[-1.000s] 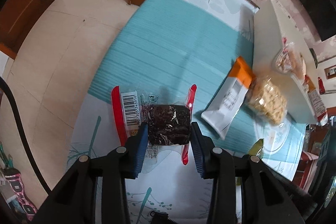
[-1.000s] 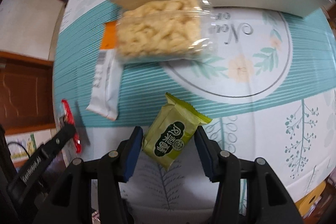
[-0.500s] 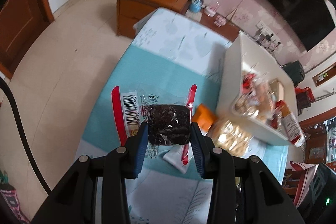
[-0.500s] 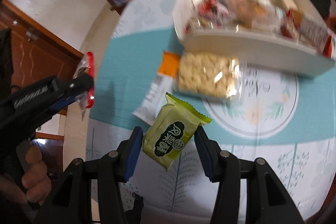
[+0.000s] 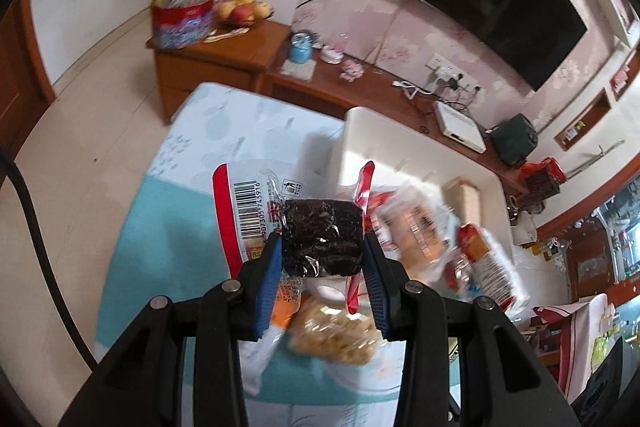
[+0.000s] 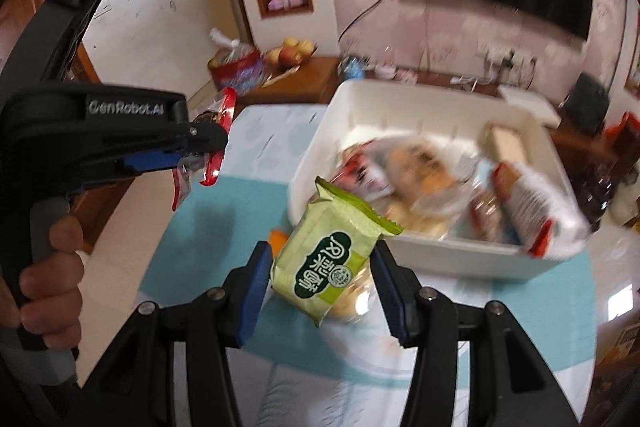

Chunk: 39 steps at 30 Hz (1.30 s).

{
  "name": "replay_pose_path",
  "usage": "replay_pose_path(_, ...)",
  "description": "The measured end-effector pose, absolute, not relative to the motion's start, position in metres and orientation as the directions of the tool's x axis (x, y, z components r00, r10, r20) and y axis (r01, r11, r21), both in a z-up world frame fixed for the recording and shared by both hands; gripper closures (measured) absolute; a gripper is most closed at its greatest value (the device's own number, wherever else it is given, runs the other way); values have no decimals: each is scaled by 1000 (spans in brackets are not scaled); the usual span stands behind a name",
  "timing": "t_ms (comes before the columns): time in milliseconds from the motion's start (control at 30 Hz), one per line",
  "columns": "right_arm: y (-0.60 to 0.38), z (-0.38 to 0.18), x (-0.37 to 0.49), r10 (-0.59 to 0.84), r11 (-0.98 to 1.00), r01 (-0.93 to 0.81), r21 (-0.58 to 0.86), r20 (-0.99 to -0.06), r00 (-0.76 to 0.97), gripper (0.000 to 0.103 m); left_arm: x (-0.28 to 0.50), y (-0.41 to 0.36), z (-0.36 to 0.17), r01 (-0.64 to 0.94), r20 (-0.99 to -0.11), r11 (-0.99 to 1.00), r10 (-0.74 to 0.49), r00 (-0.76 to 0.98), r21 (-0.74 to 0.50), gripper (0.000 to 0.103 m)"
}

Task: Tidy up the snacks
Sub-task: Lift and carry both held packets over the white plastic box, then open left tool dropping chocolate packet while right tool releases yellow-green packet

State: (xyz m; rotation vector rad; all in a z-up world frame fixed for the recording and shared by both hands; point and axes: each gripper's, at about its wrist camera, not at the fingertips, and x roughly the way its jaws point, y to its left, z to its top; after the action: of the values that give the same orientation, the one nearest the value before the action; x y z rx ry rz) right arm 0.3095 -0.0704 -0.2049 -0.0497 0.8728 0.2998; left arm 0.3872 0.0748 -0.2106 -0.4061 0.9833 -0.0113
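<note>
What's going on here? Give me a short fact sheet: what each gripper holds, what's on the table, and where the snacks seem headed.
left gripper: shut on dark snack pack, held above the table
right gripper: shut on green snack pack, also in the air
table: teal patterned cloth
white bin: on the table, already holds several wrapped snacks
loose on table: clear bag of pale puffs, orange-and-white packet
likely destination: the white bin, judging by where both grippers point

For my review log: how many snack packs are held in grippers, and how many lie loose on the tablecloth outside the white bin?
Held in grippers: 2, dark snack in left gripper, green pack in right gripper
Loose on tablecloth: 2, puffed snack bag, orange-and-white pack
Total: 4
</note>
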Motion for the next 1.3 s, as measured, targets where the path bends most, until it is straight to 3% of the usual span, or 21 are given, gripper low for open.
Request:
replay_pose_path(433, -126, -196, 345, 117, 978, -200, -50, -664, 738, 52, 434, 8, -211, -73, -791, 936, -247, 559, -344, 65)
replay_pose_path(833, -157, -207, 367, 90, 984, -169, -48, -686, 722, 50, 447, -20, -224, -62, -810, 938, -259, 526, -340, 63)
replay_pose_path(967, -161, -209, 370, 81, 988, -150, -37, -704, 706, 42, 442, -17, -222, -76, -808, 941, -240, 537, -330, 47)
replay_pose_path(1300, -157, -206, 358, 90, 990, -142, -15, -705, 703, 37, 419, 0, -214, -83, -803, 956, -188, 565, -283, 38)
